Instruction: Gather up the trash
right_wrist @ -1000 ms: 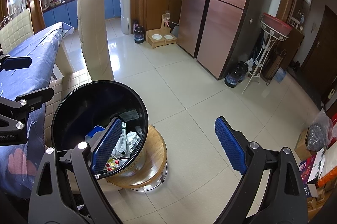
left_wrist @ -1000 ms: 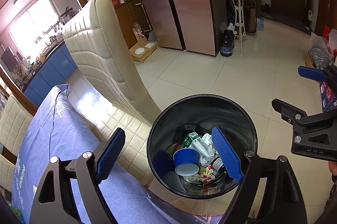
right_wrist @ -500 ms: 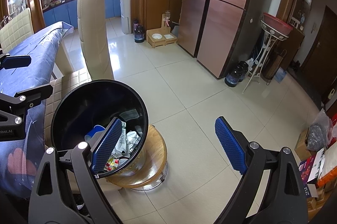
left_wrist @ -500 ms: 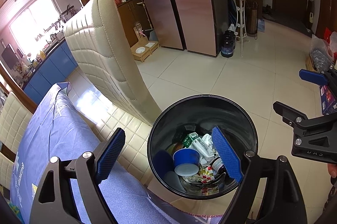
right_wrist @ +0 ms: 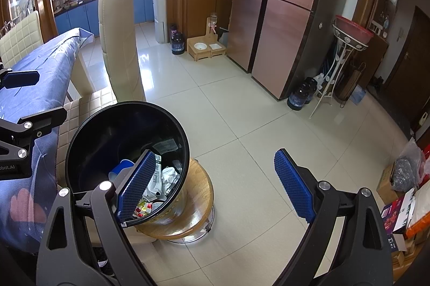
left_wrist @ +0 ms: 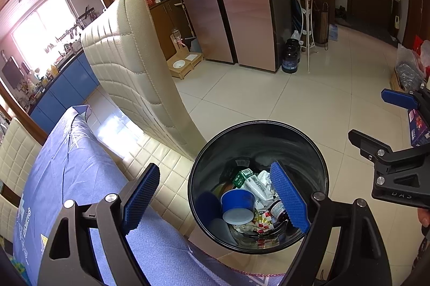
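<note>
Left gripper (left_wrist: 215,194): jaws wide apart, nothing between pads, nothing held. Hovered over table (left_wrist: 67,178) edge and bin (left_wrist: 258,124) rim, tilted down. Left pad over blue tablecloth/chair seat, right pad over bin mouth.

Right gripper (right_wrist: 215,183): jaws wide apart too, empty. Left pad overlapped bin (right_wrist: 80,140) rim in view, right pad over bare floor tile (right_wrist: 255,124). Contact with bin: could not tell.

Bin: black, round, open top, sat on round wooden stool (right_wrist: 196,194) just beside cream quilted chair (left_wrist: 129,65) and table edge. Appeared tilted in right wrist view; could have been lens distortion.

Trash (left_wrist: 252,194) inside bin, at the bottom: blue cup (left_wrist: 237,201) on its side, white wrapper (left_wrist: 258,183), green carton (left_wrist: 242,175), small red/yellow wrappers (left_wrist: 262,220), dark bottle (left_wrist: 278,209) partly hidden behind right pad. Same heap seen in right wrist view: cup (right_wrist: 121,166), crumpled white paper (right_wrist: 169,175).

Each gripper visible at frame edge of the other's view: right one (left_wrist: 384,116) at right edge of left view, left one (right_wrist: 29,95) over tablecloth at left edge of right view. Both clear of the trash.

Background: copper-toned fridge (left_wrist: 236,3), pet bowl stand (left_wrist: 185,63), metal plant stand (left_wrist: 305,17), boxes and bags (right_wrist: 403,194) on floor at right.
</note>
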`<action>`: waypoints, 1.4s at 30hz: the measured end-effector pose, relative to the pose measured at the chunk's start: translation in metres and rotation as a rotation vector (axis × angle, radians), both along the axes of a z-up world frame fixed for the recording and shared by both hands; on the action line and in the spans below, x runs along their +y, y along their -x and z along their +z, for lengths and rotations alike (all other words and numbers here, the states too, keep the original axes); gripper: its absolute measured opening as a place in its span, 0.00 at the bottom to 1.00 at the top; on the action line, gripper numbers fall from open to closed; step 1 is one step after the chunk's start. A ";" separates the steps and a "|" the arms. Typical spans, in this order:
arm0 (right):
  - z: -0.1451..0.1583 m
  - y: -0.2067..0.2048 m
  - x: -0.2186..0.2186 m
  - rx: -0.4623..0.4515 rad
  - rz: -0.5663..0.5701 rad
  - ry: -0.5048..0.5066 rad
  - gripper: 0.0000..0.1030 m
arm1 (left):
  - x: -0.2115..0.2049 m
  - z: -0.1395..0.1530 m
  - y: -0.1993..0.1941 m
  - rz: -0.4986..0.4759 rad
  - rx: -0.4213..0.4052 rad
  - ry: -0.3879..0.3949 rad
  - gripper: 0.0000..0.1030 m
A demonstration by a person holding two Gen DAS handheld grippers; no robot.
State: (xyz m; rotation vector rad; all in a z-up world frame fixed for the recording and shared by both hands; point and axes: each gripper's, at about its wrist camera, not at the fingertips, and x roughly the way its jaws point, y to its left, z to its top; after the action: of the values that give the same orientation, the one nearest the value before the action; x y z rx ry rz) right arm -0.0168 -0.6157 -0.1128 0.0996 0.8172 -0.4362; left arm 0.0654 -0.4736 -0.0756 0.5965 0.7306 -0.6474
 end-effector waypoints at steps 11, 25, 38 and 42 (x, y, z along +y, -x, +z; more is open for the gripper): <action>-0.001 0.000 0.001 0.001 -0.002 -0.002 0.87 | 0.001 0.001 -0.004 -0.007 0.039 0.020 0.80; -0.004 -0.001 0.004 0.002 0.004 -0.005 0.87 | 0.005 0.002 0.001 -0.038 0.065 0.040 0.80; 0.002 0.003 0.010 -0.009 0.005 -0.004 0.87 | 0.006 0.002 0.004 -0.024 0.069 -0.011 0.82; 0.006 0.004 0.014 -0.018 0.008 0.003 0.91 | 0.009 0.001 0.006 -0.030 0.067 -0.013 0.82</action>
State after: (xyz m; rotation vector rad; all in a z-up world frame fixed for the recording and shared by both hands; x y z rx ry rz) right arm -0.0207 -0.6017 -0.1072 0.0969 0.7990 -0.4286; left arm 0.0595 -0.4644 -0.0742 0.6012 0.7903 -0.6939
